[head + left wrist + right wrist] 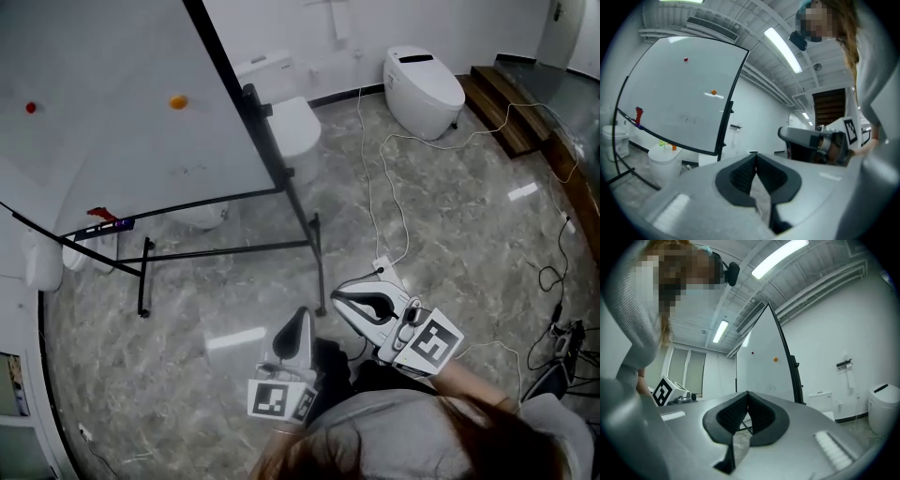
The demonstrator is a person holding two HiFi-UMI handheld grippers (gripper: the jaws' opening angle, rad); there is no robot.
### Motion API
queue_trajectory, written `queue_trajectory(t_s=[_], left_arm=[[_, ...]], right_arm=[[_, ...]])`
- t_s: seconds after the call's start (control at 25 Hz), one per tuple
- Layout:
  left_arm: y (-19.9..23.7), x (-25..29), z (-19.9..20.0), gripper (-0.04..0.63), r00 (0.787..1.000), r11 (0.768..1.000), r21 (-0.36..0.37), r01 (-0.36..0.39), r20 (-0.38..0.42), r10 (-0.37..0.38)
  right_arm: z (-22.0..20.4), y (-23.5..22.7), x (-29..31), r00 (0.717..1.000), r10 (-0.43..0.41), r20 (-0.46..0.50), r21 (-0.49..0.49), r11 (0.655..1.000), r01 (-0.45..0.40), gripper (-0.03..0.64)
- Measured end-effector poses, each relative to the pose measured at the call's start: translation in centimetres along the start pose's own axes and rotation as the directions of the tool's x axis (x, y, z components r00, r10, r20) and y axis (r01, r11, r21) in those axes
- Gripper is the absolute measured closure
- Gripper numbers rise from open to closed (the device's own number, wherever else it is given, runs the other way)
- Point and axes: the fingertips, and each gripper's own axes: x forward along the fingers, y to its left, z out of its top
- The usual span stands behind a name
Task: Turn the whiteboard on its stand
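Observation:
The whiteboard [112, 122] fills the upper left of the head view, tilted in its black frame, with a red and an orange magnet on it. Its black stand [225, 251] spreads over the floor below. Both grippers hover near the person, well short of the board's right edge. My left gripper [300, 317] is shut and holds nothing. The right gripper [337, 298] is also shut and empty. In the left gripper view the whiteboard [679, 93] lies ahead to the left, beyond the closed left gripper [755, 155]. The right gripper view has the whiteboard [761, 362] edge-on behind the closed right gripper [747, 393].
Two white toilets [424, 80] [291, 127] stand behind the board. White cables [375, 187] trail across the marble floor, with dark steps [506, 103] at the far right and more gear [562, 347] at the right edge. A tray with markers [98, 225] runs along the board's lower edge.

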Motion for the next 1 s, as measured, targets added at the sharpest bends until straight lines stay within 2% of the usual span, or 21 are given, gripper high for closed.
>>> queue_trajectory(t_s=[0.12,0.24,0.36,0.56,0.72,0.88,1.0], left_arm=[[-1.6,-1.5,0.0,0.592,1.0,1.0,0.022,-0.002,-0.001,0.002],[-1.8,-2.2,1.0,0.592,0.999,0.998,0.055,-0.01,0.038,0.008],[-2.3,-2.9,1.9,0.592,0.998,0.999,0.053,-0.003,0.071,-0.001],[-3.0,-4.2,3.6,0.592,0.996,0.998,0.055,0.013,0.088,-0.018],[-2.9,-4.8,2.7,0.592,0.997,0.998,0.056,0.025,0.068,-0.029],[-3.3,-5.0,2.3,0.592,0.997,0.998,0.045,0.036,0.063,-0.039],[-3.8,-4.8,2.6,0.592,0.996,0.997,0.055,0.056,0.064,-0.06]], right_arm=[[-0.3,2.0,-1.4,1.0,0.031,0.001,0.015,0.999,-0.031,0.618],[0.1,3.6,-1.6,0.998,0.057,0.006,-0.018,0.998,-0.057,0.617],[0.9,4.8,-1.6,0.998,0.066,0.021,-0.041,0.997,-0.065,0.617],[2.0,6.6,-1.2,0.999,0.04,0.036,-0.032,0.999,-0.038,0.614],[1.2,7.2,-1.2,1.0,0.005,0.02,-0.032,0.999,-0.004,0.614],[0.3,7.1,-2.2,1.0,-0.011,-0.021,-0.073,0.997,0.01,0.614],[0.8,6.9,-2.4,0.999,-0.036,0.007,-0.038,0.999,0.036,0.614]])
